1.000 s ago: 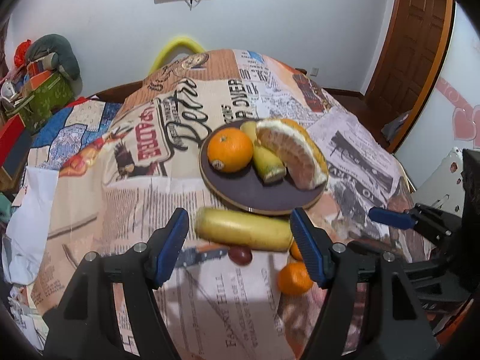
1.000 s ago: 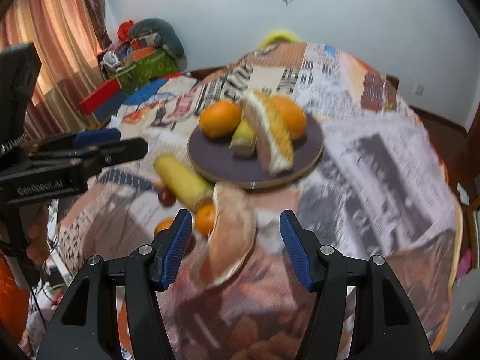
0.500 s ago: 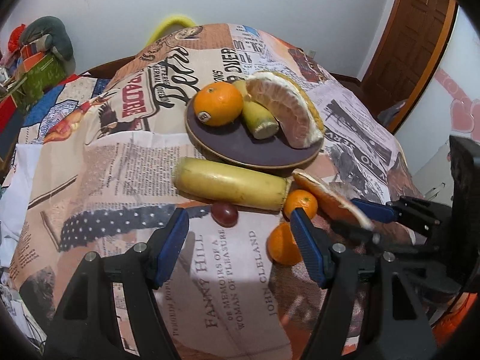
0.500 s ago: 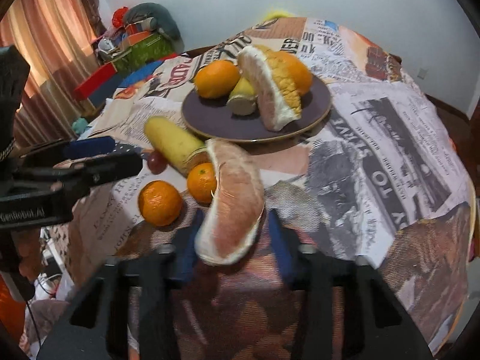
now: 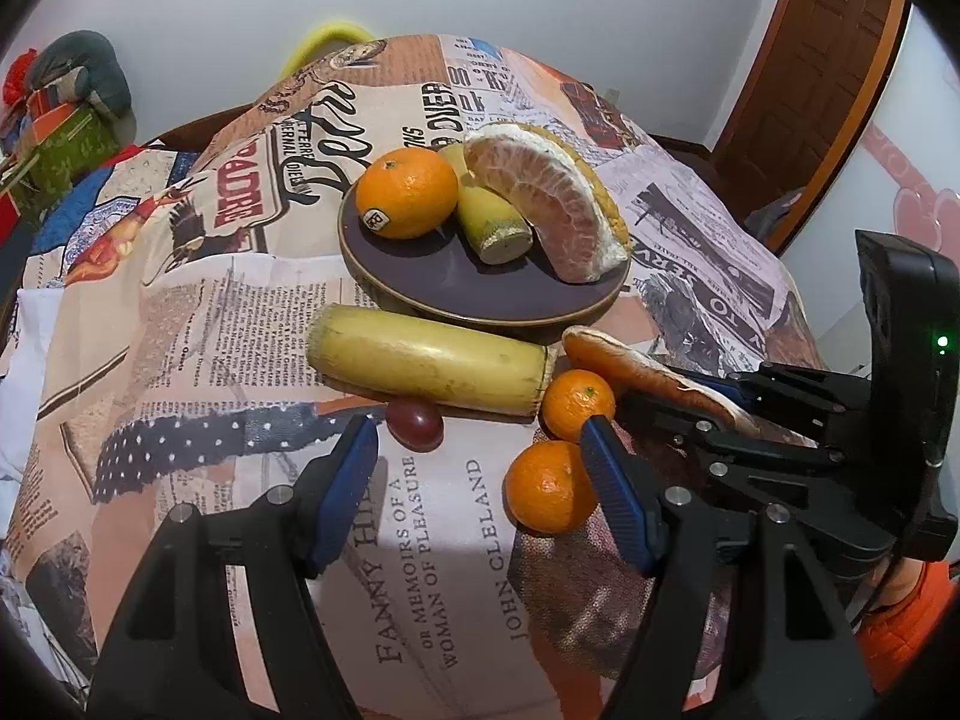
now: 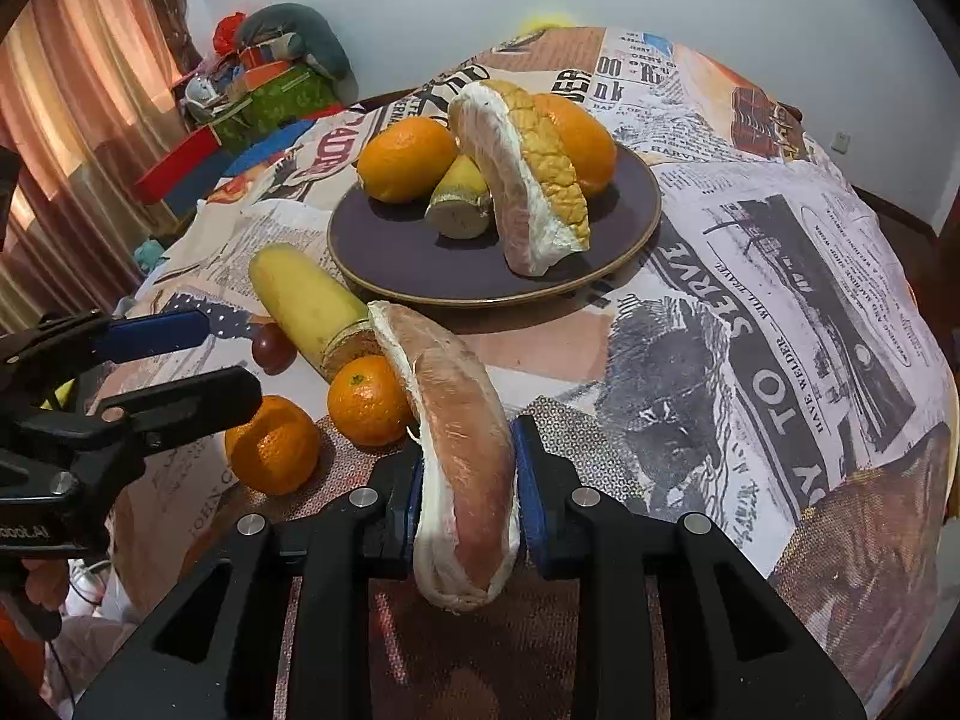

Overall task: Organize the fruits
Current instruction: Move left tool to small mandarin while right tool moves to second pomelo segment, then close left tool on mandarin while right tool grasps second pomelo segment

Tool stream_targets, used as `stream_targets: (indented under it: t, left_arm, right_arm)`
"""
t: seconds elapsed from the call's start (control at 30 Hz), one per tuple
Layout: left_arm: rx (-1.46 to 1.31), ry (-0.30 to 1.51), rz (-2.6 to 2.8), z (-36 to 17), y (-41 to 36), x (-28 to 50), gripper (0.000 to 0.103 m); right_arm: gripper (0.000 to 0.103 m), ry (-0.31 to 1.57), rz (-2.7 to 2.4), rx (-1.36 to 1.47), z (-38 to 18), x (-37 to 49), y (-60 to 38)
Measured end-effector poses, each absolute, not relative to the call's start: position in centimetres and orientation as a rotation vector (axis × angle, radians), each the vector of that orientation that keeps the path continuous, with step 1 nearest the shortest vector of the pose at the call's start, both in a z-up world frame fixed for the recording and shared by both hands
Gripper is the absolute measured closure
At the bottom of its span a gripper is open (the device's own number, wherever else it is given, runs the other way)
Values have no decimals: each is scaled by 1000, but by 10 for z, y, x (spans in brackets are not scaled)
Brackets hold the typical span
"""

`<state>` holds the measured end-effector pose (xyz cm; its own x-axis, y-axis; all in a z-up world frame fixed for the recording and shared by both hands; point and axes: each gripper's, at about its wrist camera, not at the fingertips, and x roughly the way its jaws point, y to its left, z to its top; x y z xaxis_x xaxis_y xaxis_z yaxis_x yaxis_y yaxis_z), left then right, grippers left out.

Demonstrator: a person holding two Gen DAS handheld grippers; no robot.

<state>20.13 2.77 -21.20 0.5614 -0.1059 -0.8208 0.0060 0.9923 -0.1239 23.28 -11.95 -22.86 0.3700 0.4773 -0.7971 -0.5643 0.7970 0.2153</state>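
Observation:
A dark round plate (image 5: 480,315) carries a large orange (image 5: 407,192), a banana piece (image 5: 486,216) and a peeled pomelo wedge (image 5: 546,204). In front of the plate lie a longer banana piece (image 5: 432,363), a red grape (image 5: 414,425) and two small oranges (image 5: 579,405) (image 5: 549,495). My right gripper (image 6: 465,474) is closing, and its blue pads press on a loose pomelo segment (image 6: 462,420) that sticks up between them. My left gripper (image 5: 474,429) stands open just above the cloth with nothing between its fingers. The grape lies at its left fingertip and the small oranges at its right one.
A newspaper-print cloth (image 5: 420,540) covers the round table, which drops away at the right edge (image 6: 936,420). Boxes and bags (image 5: 60,138) are piled at the back left. A yellow chair back (image 5: 333,36) shows behind the table, and a wooden door (image 5: 810,90) at the right.
My right gripper has shut on the pomelo segment that lay between its open fingers. Both grippers have sunk toward the fruit in front of the plate.

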Motion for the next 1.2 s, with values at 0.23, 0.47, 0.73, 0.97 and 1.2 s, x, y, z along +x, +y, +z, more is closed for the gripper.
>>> stream_targets:
  t: [0.23,0.47,0.73,0.97,1.2]
  left_arm:
    - [-103,963,-85,-213,16,197,33]
    - [-94,977,-101,-224,5,193,37]
    - [-93,993,-105,-232,0,190,65]
    - [-100,979,-121,-228,3,186,66]
    - [-111,917,-100,-205,18,187,67]
  right_arm:
    - [81,963,650,-54,-216,223,-142]
    - [81,928,617,-26,-201,213,-166]
    - [81,924,607,-8,-200,208,-171]
    - [81,923,617,-4,-199,209,-166]
    - [81,902,633,0,-192,218,-156]
